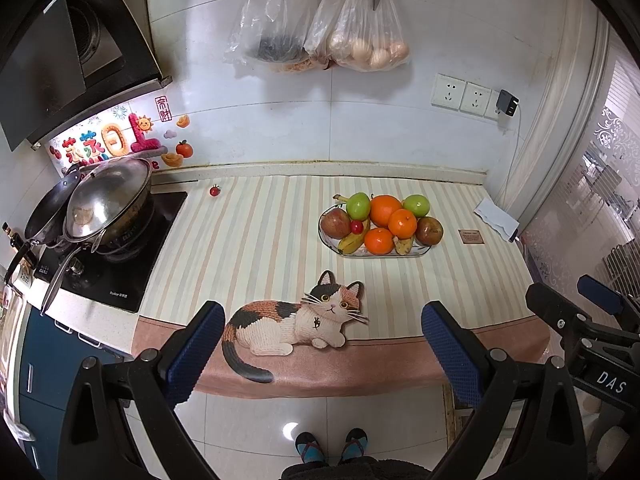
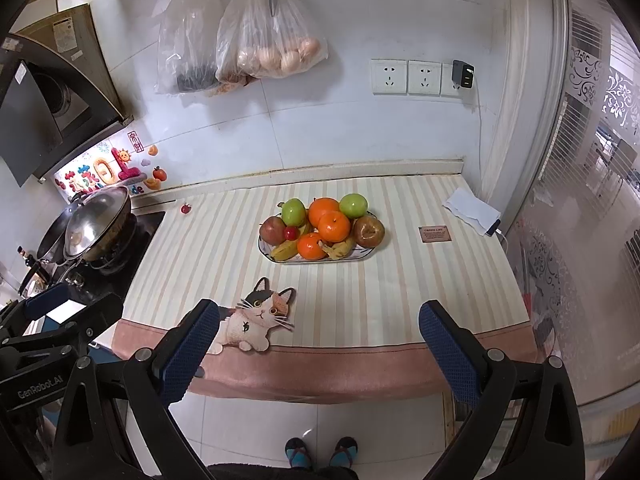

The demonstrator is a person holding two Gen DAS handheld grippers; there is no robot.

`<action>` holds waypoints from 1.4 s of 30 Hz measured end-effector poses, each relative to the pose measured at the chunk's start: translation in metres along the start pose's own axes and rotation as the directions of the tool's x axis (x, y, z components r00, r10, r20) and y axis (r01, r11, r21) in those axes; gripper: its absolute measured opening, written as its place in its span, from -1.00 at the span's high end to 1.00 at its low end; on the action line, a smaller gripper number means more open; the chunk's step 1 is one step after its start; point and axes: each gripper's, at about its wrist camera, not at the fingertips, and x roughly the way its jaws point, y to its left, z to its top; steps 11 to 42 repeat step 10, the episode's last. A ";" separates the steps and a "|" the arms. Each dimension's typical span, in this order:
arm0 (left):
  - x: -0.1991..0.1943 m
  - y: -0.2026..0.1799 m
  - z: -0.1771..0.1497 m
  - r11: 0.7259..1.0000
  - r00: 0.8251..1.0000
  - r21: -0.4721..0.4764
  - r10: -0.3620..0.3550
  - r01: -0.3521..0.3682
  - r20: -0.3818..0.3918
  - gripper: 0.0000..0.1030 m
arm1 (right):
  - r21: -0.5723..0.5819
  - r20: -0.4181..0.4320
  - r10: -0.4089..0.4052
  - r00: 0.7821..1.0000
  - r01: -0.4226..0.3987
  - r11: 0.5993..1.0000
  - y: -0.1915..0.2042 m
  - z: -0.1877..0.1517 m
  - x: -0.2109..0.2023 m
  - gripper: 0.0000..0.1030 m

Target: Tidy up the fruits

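Note:
An oval plate [image 1: 416, 251] [image 2: 362, 257] on the striped counter mat holds oranges [image 1: 385, 210] [image 2: 334, 226], two green apples [image 1: 358, 205] [image 2: 294, 212], red apples [image 1: 335, 223] [image 2: 369, 231], bananas [image 1: 353, 242] [image 2: 285, 251] and a small red fruit [image 1: 356, 227] [image 2: 291, 233]. One small red fruit [image 1: 215, 191] [image 2: 185, 208] lies alone near the stove at the back left. My left gripper [image 1: 323, 326] is open, held off the counter's front edge. My right gripper [image 2: 319, 322] is open too, beside it and equally far back. Neither holds anything.
A stove with a lidded wok [image 1: 108, 200] [image 2: 94, 228] stands at the left. A cat-shaped mat [image 1: 296, 320] [image 2: 256, 322] lies at the front edge. White paper [image 1: 496, 218] [image 2: 472, 210] and a brown card [image 1: 471, 237] [image 2: 435, 234] lie right. Bags [image 1: 360, 28] [image 2: 264, 44] hang on the wall.

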 end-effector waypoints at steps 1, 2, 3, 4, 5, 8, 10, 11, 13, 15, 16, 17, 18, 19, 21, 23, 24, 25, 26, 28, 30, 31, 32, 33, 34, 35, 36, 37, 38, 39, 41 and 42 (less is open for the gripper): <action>0.000 -0.002 0.001 1.000 1.000 0.000 0.001 -0.001 0.000 -0.96 | -0.002 -0.001 -0.001 1.000 0.001 1.000 0.000 0.000 0.000 -0.98; -0.001 -0.002 0.001 1.000 1.000 -0.001 0.001 -0.001 0.000 -0.96 | -0.001 -0.002 0.000 1.000 0.000 1.000 0.000 0.000 0.000 -0.98; -0.002 -0.001 0.000 1.000 1.000 -0.002 0.000 0.000 0.001 -0.96 | 0.001 -0.002 0.003 1.000 -0.003 1.000 -0.001 0.000 0.000 -0.98; -0.002 -0.002 0.001 1.000 1.000 -0.002 0.000 0.000 0.004 -0.96 | 0.000 -0.002 0.005 1.000 -0.005 1.000 -0.002 0.000 -0.001 -0.98; -0.003 -0.002 0.001 1.000 1.000 0.000 0.002 -0.002 0.007 -0.96 | -0.003 -0.002 0.005 1.000 -0.005 1.000 -0.002 0.000 -0.001 -0.98; -0.006 -0.005 0.002 1.000 1.000 -0.003 0.005 -0.005 0.016 -0.96 | -0.006 0.000 0.009 1.000 -0.009 1.000 -0.002 0.000 -0.003 -0.98; -0.009 -0.003 0.002 1.000 1.000 -0.009 0.008 -0.008 0.020 -0.96 | -0.008 0.000 0.011 1.000 -0.011 1.000 -0.002 -0.001 -0.003 -0.98; -0.009 -0.003 0.002 1.000 1.000 -0.009 0.008 -0.008 0.020 -0.96 | -0.008 0.000 0.011 1.000 -0.011 1.000 -0.002 -0.001 -0.003 -0.98; -0.009 -0.003 0.002 1.000 1.000 -0.009 0.008 -0.008 0.020 -0.96 | -0.008 0.000 0.011 1.000 -0.011 1.000 -0.002 -0.001 -0.003 -0.98; -0.009 -0.003 0.002 1.000 1.000 -0.009 0.008 -0.008 0.020 -0.96 | -0.008 0.000 0.011 1.000 -0.011 1.000 -0.002 -0.001 -0.003 -0.98; -0.009 -0.003 0.002 1.000 1.000 -0.009 0.008 -0.008 0.020 -0.96 | -0.008 0.000 0.011 1.000 -0.011 1.000 -0.002 -0.001 -0.003 -0.98; -0.009 -0.003 0.002 1.000 1.000 -0.009 0.008 -0.008 0.020 -0.96 | -0.008 0.000 0.011 1.000 -0.011 1.000 -0.002 -0.001 -0.003 -0.98; -0.009 -0.003 0.002 1.000 1.000 -0.009 0.008 -0.008 0.020 -0.96 | -0.008 0.000 0.011 1.000 -0.011 1.000 -0.002 -0.001 -0.003 -0.98; -0.009 -0.003 0.002 1.000 1.000 -0.009 0.008 -0.008 0.020 -0.96 | -0.008 0.000 0.011 1.000 -0.011 1.000 -0.002 -0.001 -0.003 -0.98; -0.009 -0.003 0.002 1.000 1.000 -0.009 0.008 -0.008 0.020 -0.96 | -0.008 0.000 0.011 1.000 -0.011 1.000 -0.002 -0.001 -0.003 -0.98; -0.009 -0.003 0.002 1.000 1.000 -0.009 0.008 -0.008 0.020 -0.96 | -0.008 0.000 0.011 1.000 -0.011 1.000 -0.002 -0.001 -0.003 -0.98; -0.009 -0.003 0.002 1.000 1.000 -0.009 0.008 -0.008 0.020 -0.96 | -0.008 0.000 0.011 1.000 -0.011 1.000 -0.002 -0.001 -0.003 -0.98; -0.009 -0.003 0.002 1.000 1.000 -0.009 0.008 -0.008 0.020 -0.96 | -0.008 0.000 0.011 1.000 -0.011 1.000 -0.002 -0.001 -0.003 -0.98; -0.009 -0.003 0.002 1.000 1.000 -0.009 0.008 -0.008 0.020 -0.96 | -0.008 0.000 0.011 1.000 -0.011 1.000 -0.002 -0.001 -0.003 -0.98; -0.009 -0.003 0.002 1.000 1.000 -0.009 0.008 -0.008 0.020 -0.96 | -0.008 0.000 0.011 1.000 -0.011 1.000 -0.002 -0.001 -0.003 -0.98; -0.009 -0.003 0.002 1.000 1.000 -0.009 0.008 -0.008 0.020 -0.96 | -0.008 0.000 0.011 1.000 -0.011 1.000 -0.002 -0.001 -0.003 -0.98; -0.009 -0.003 0.002 1.000 1.000 -0.009 0.008 -0.008 0.020 -0.96 | -0.008 0.000 0.011 1.000 -0.011 1.000 -0.002 -0.001 -0.003 -0.98; -0.009 -0.003 0.002 1.000 1.000 -0.009 0.008 -0.008 0.020 -0.96 | -0.008 0.000 0.011 1.000 -0.011 1.000 -0.002 -0.001 -0.003 -0.98; -0.009 -0.003 0.002 1.000 1.000 -0.009 0.008 -0.008 0.020 -0.96 | -0.008 0.000 0.011 1.000 -0.011 1.000 -0.002 -0.001 -0.003 -0.98; -0.009 -0.003 0.002 1.000 1.000 -0.009 0.008 -0.008 0.020 -0.96 | -0.008 0.000 0.011 1.000 -0.011 1.000 -0.002 -0.001 -0.003 -0.98; -0.009 -0.003 0.002 1.000 1.000 -0.009 0.008 -0.008 0.020 -0.96 | -0.008 0.000 0.011 1.000 -0.011 1.000 -0.002 -0.001 -0.003 -0.98; -0.009 -0.003 0.002 1.000 1.000 -0.009 0.008 -0.008 0.020 -0.96 | -0.008 0.000 0.011 1.000 -0.011 1.000 -0.002 -0.001 -0.003 -0.98; -0.009 -0.003 0.002 1.000 1.000 -0.009 0.008 -0.008 0.020 -0.96 | -0.008 0.000 0.011 1.000 -0.011 1.000 -0.002 -0.001 -0.003 -0.98; -0.009 -0.003 0.002 1.000 1.000 -0.009 0.008 -0.008 0.020 -0.96 | -0.008 0.000 0.011 1.000 -0.011 1.000 -0.002 -0.001 -0.003 -0.98; -0.009 -0.003 0.002 1.000 1.000 -0.009 0.008 -0.008 0.020 -0.96 | -0.008 0.000 0.011 1.000 -0.011 1.000 -0.002 -0.001 -0.003 -0.98; -0.009 -0.003 0.002 1.000 1.000 -0.009 0.008 -0.008 0.020 -0.96 | -0.008 0.000 0.011 1.000 -0.011 1.000 -0.002 -0.001 -0.003 -0.98; -0.009 -0.003 0.002 1.000 1.000 -0.009 0.008 -0.008 0.020 -0.96 | -0.008 0.000 0.011 1.000 -0.011 1.000 -0.002 -0.001 -0.003 -0.98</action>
